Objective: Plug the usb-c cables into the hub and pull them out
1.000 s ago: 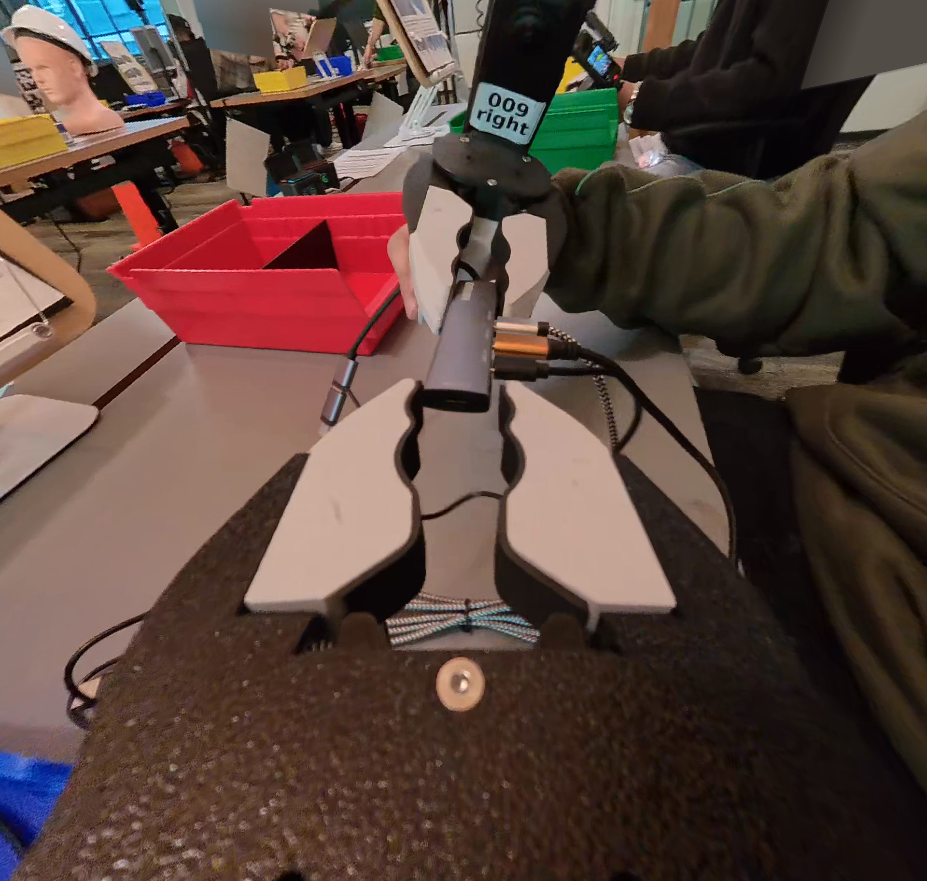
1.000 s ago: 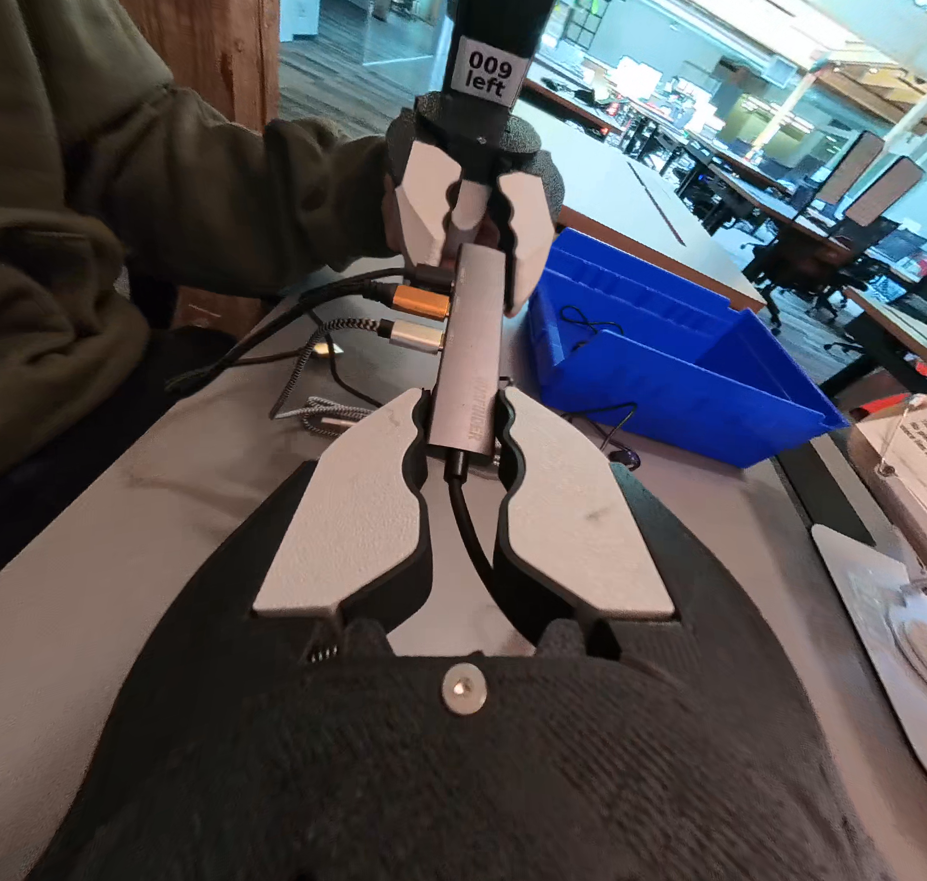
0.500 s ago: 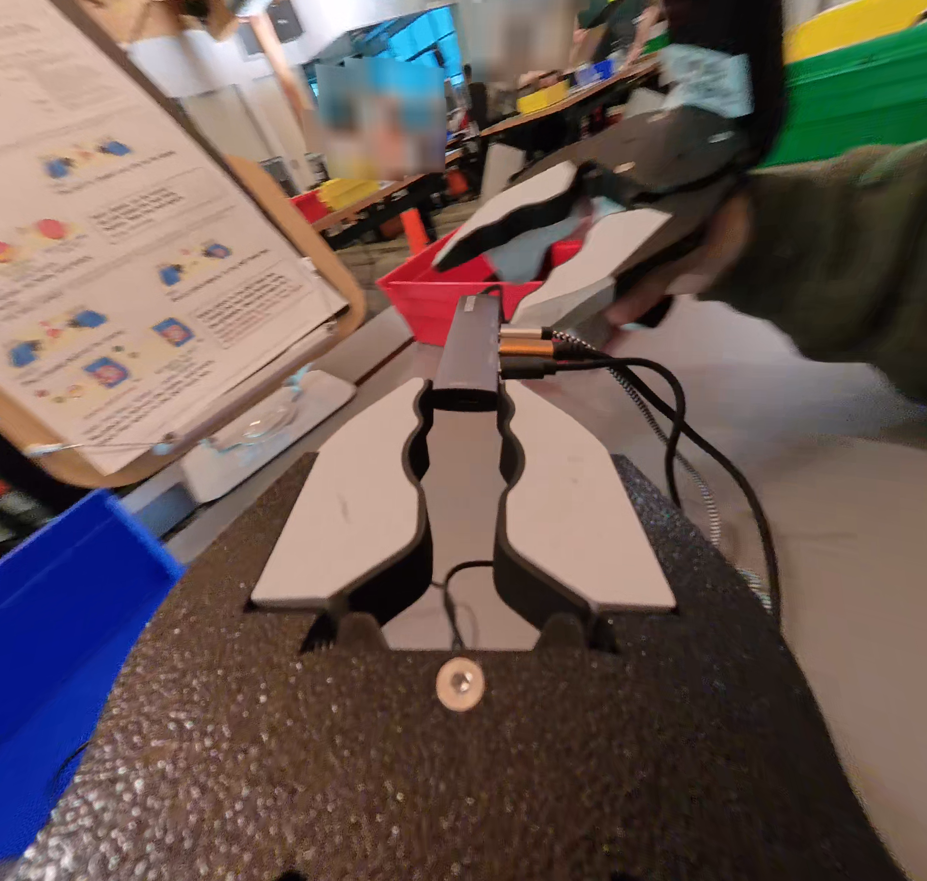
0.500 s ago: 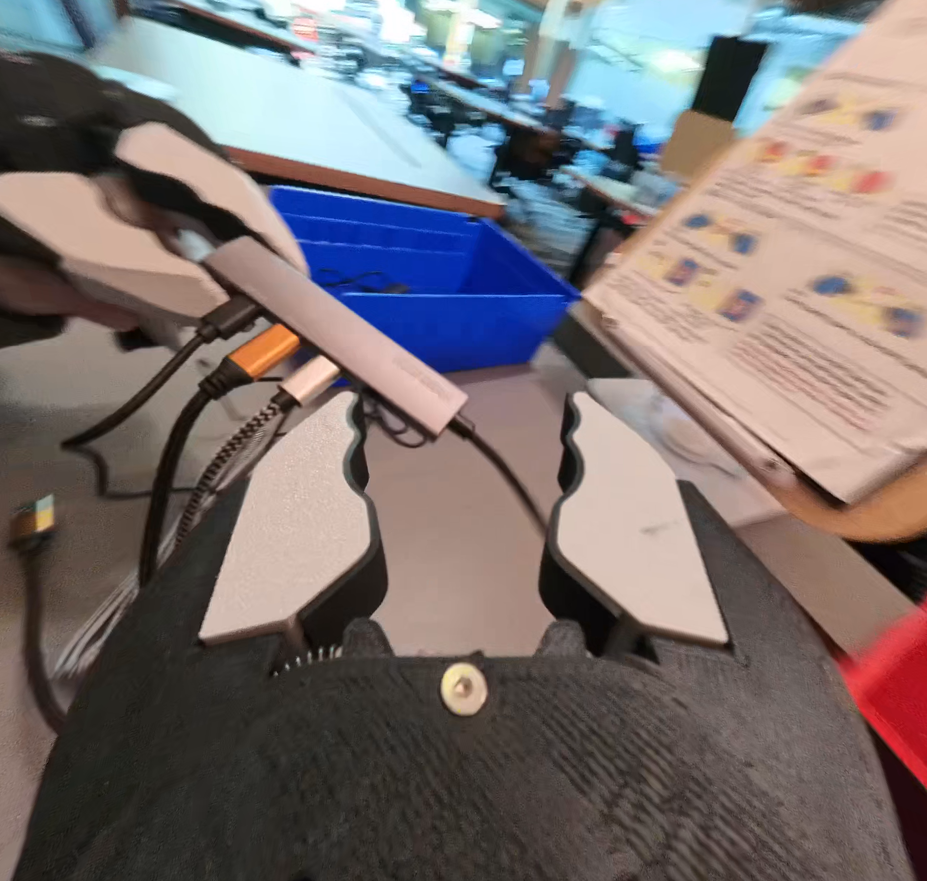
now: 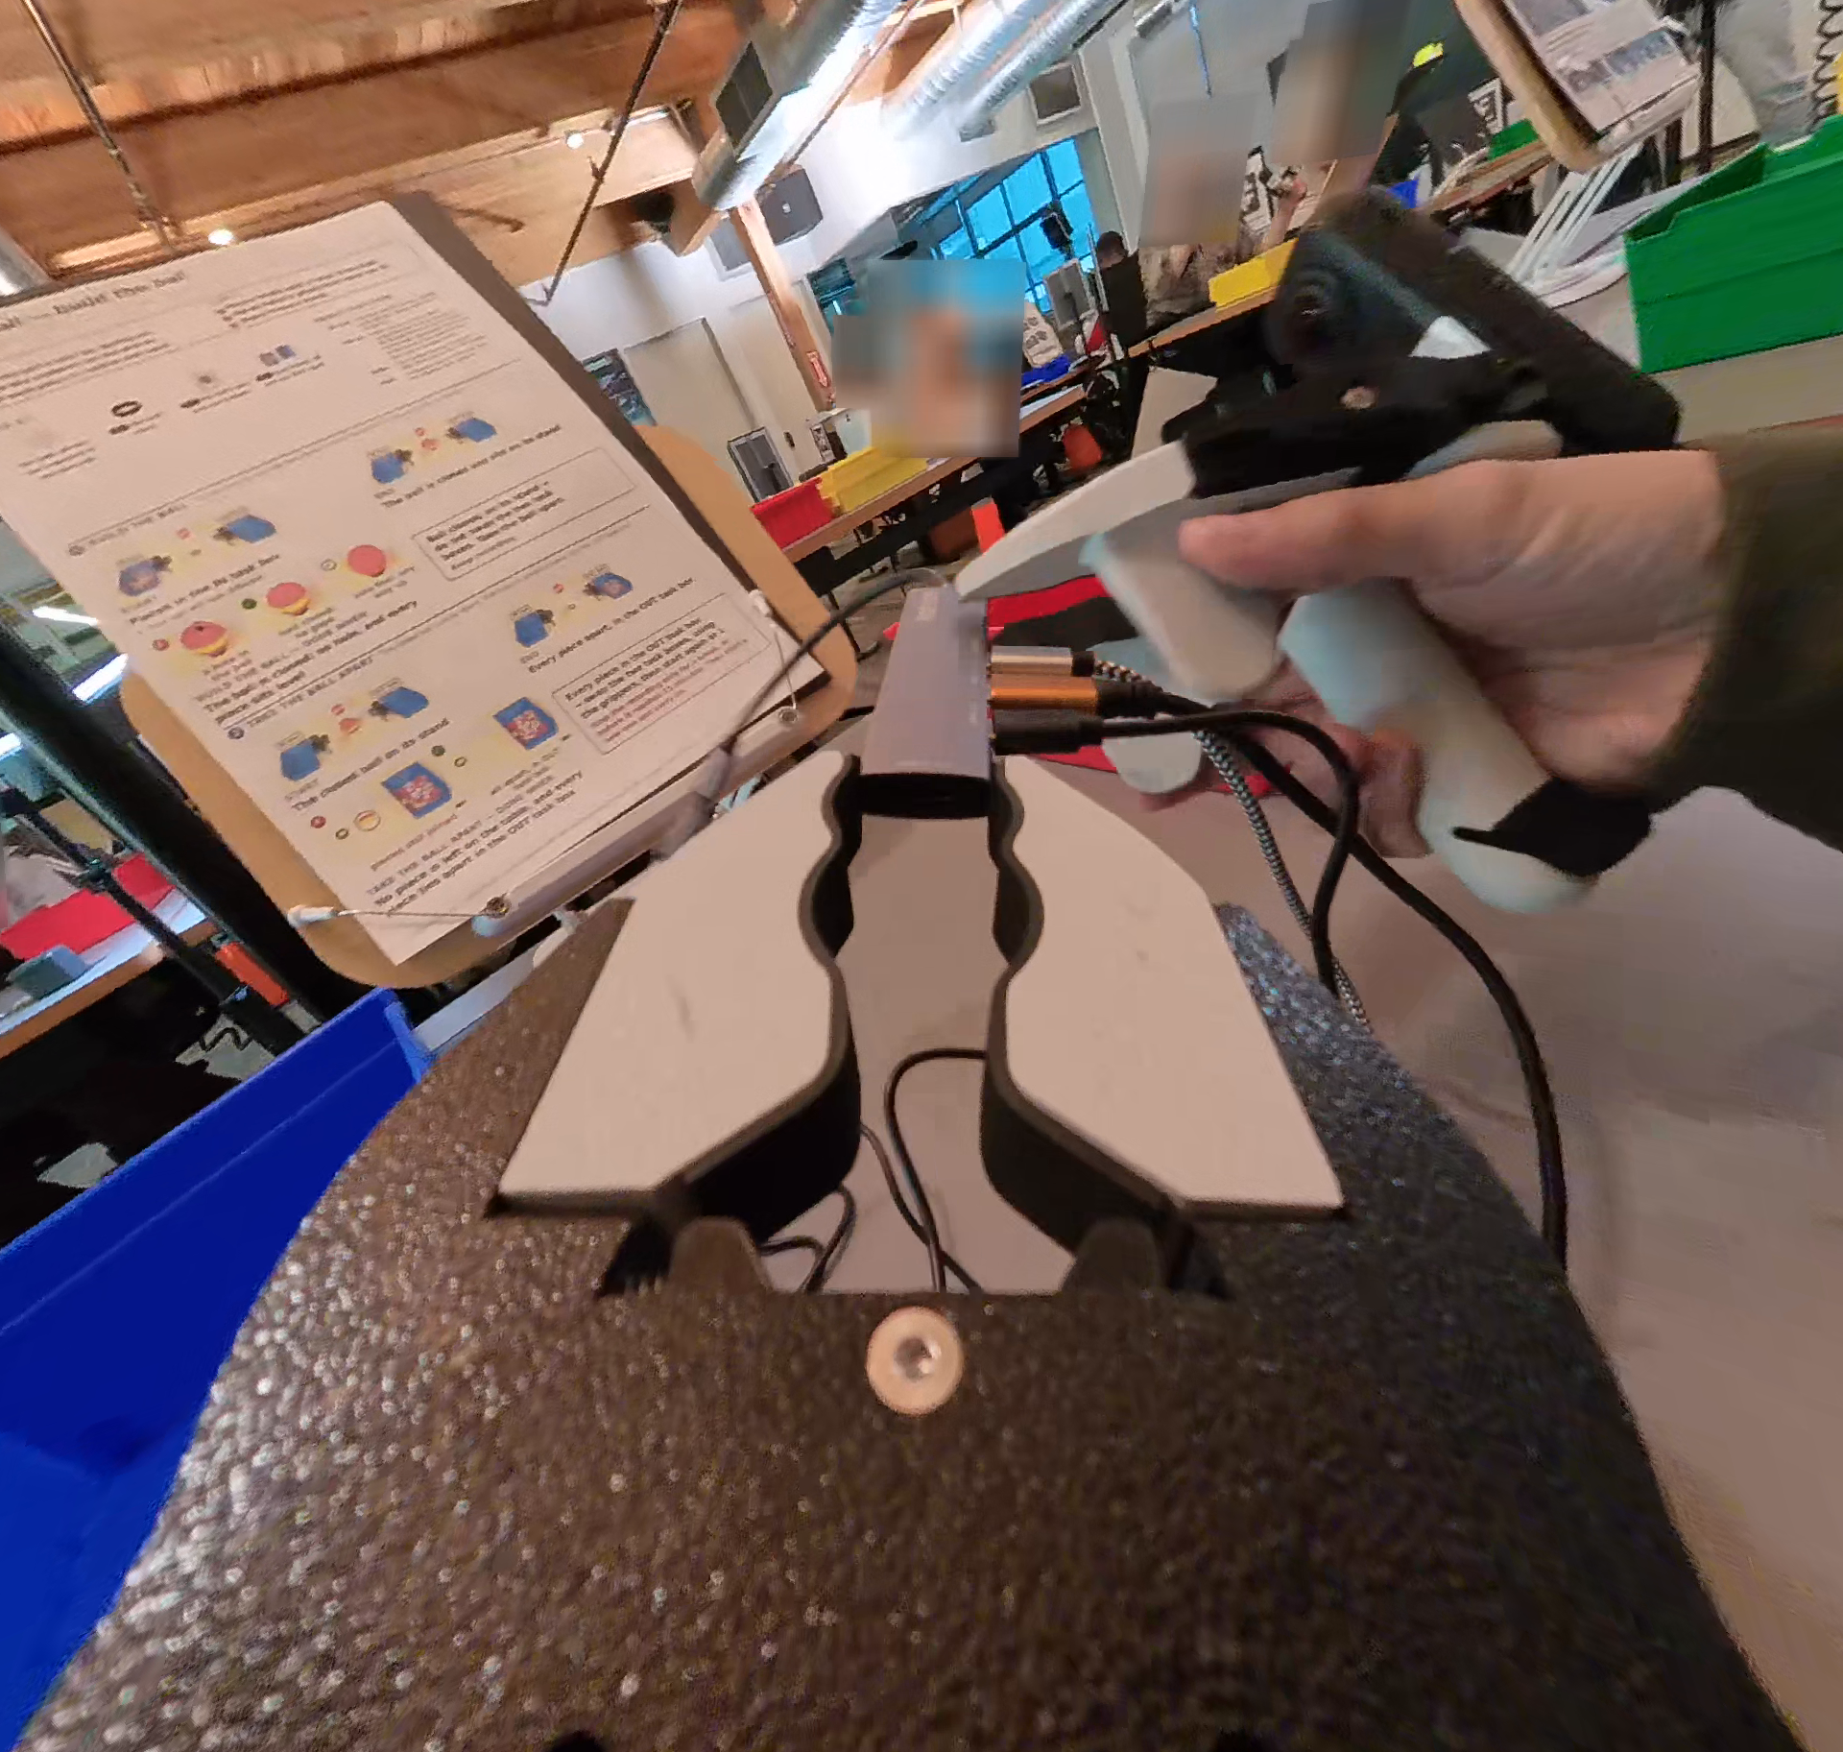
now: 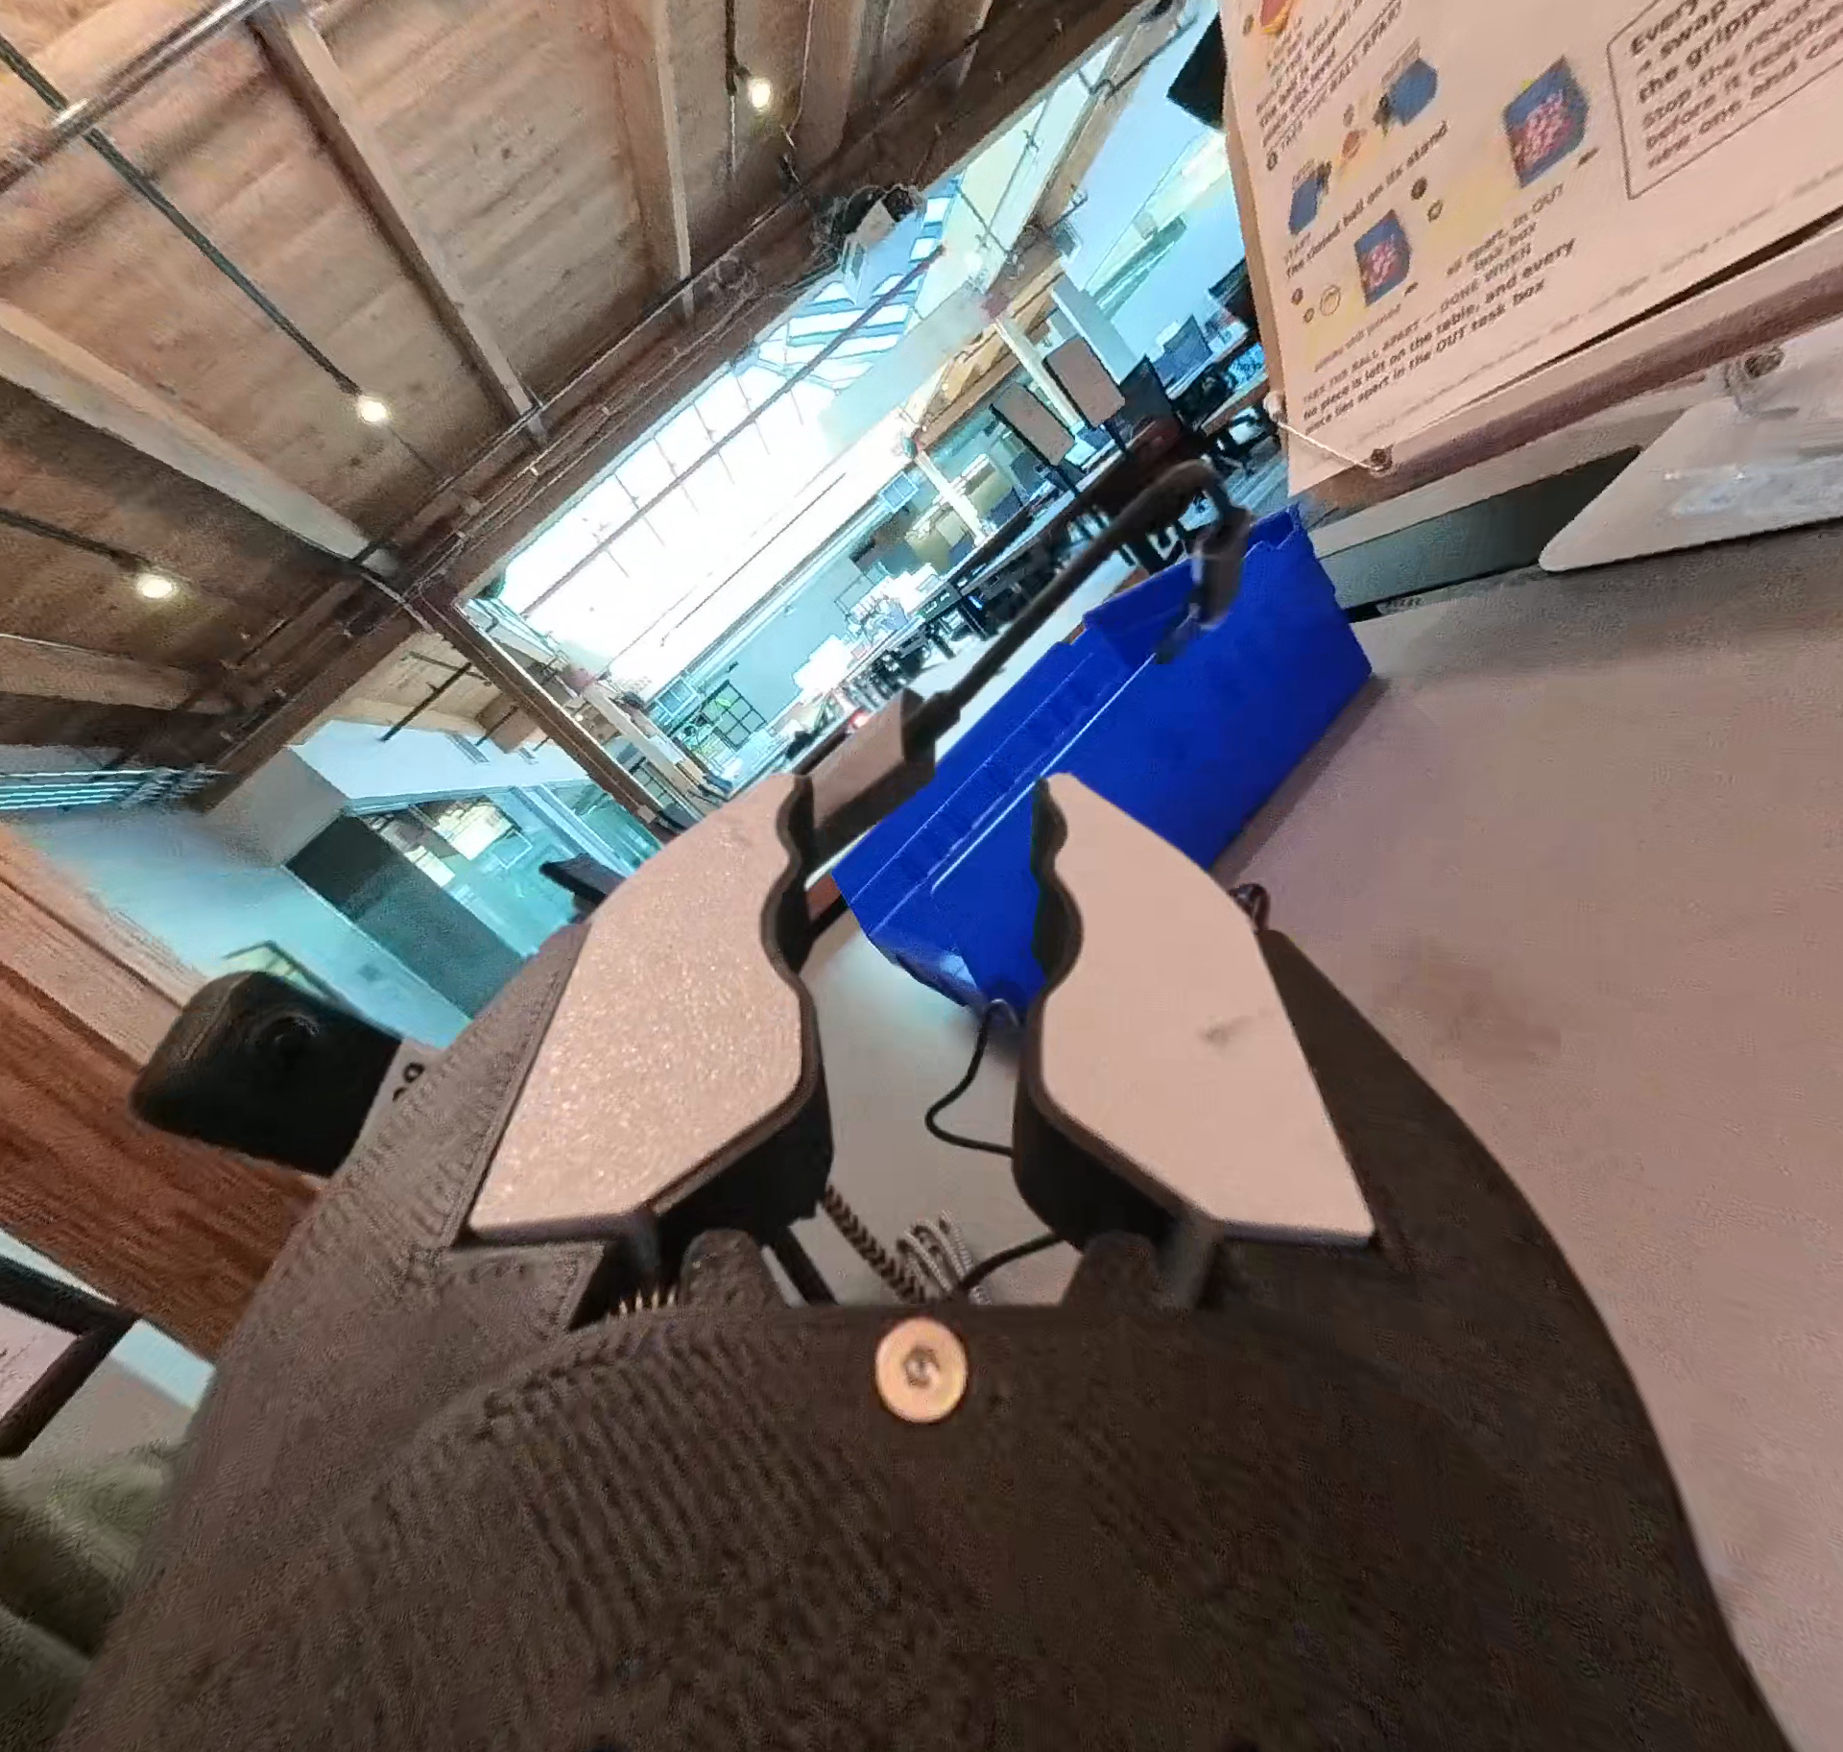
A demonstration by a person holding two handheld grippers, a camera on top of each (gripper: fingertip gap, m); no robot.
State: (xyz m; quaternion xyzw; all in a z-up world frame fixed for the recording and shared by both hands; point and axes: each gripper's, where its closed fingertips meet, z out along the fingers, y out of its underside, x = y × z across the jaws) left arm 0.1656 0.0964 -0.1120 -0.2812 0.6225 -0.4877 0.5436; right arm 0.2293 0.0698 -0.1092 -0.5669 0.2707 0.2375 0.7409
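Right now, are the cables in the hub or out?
In: three plugs sit in the side of the hub, which the left gripper holds.

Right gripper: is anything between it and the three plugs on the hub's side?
Nothing visible. The right gripper, open, hangs beside the far end of the hub, just above the three plugs; only their own cables trail off under the hand. The left gripper clamps the hub's near end, clear of the plugs.

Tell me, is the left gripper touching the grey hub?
Touching. In the left wrist view, the left gripper has both fingertips pressed against the sides of the grey hub, clamping its near end with no gap showing.
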